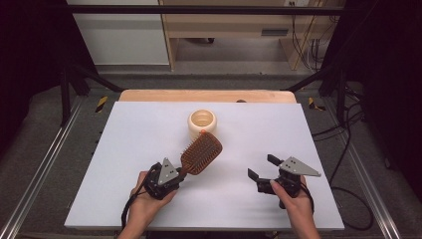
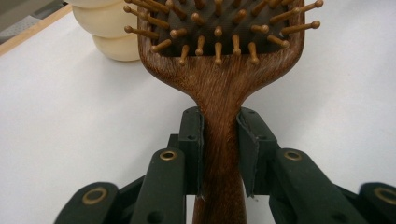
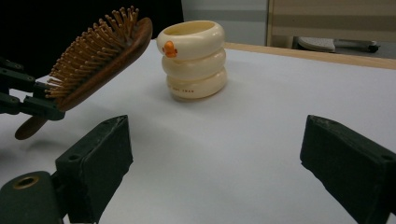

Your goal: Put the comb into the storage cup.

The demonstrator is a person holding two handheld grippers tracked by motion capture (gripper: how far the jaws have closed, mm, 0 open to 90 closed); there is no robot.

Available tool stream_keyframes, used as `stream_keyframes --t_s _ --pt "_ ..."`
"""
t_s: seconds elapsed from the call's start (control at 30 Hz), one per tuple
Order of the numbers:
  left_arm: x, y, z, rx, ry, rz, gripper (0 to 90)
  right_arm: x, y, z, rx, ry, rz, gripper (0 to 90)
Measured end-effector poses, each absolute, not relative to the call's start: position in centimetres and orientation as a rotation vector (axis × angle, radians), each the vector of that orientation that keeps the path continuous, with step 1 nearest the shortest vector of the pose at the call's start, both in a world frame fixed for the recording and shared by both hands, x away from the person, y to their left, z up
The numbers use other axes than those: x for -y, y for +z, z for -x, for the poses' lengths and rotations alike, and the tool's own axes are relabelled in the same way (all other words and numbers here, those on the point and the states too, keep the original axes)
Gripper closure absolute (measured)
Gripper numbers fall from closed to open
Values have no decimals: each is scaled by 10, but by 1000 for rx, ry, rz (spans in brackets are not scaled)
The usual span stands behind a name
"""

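Clamped on the hairbrush (image 2: 219, 93) handle, left gripper (image 2: 220, 154) holds it raised before the cream cup (image 3: 194, 58), whose orange duck mark faces the gaping, empty right gripper (image 3: 215, 163).

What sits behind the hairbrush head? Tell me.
A cream ringed cup stands on the white table behind the hairbrush. The brush covers the cup's right part in the left gripper view.

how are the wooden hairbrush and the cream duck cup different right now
The wooden hairbrush is dark brown with a flat paddle head full of bristles; the cream duck cup is pale, round and ribbed like stacked rings, with a small orange beak. The hairbrush is held off the white table, tilted, its handle clamped in the left gripper; the cup stands upright on the table, untouched. The right gripper is open and holds neither.
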State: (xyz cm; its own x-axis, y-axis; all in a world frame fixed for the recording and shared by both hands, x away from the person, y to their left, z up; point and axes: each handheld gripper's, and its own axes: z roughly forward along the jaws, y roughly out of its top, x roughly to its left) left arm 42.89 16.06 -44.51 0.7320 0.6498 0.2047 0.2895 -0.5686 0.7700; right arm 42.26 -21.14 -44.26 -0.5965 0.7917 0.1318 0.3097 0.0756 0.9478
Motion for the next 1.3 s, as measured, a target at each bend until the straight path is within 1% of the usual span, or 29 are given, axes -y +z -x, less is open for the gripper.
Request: stream_keyframes --t_s 0.13,0.83,1.0,1.3 --pt "-161 -442 -426 -688 651 -2152 726 207 -442 -422 -1933 1558 -1091 91" --pt "-168 -437 -419 -702 683 -1998 726 170 -436 -419 -1928 1731 -1105 68" --pt "-170 -437 -419 -705 677 -1981 726 157 -429 -421 -1932 1768 -1102 55" --pt "-168 -436 -417 -697 678 -1953 726 136 -414 -426 -1927 1827 -1121 57"
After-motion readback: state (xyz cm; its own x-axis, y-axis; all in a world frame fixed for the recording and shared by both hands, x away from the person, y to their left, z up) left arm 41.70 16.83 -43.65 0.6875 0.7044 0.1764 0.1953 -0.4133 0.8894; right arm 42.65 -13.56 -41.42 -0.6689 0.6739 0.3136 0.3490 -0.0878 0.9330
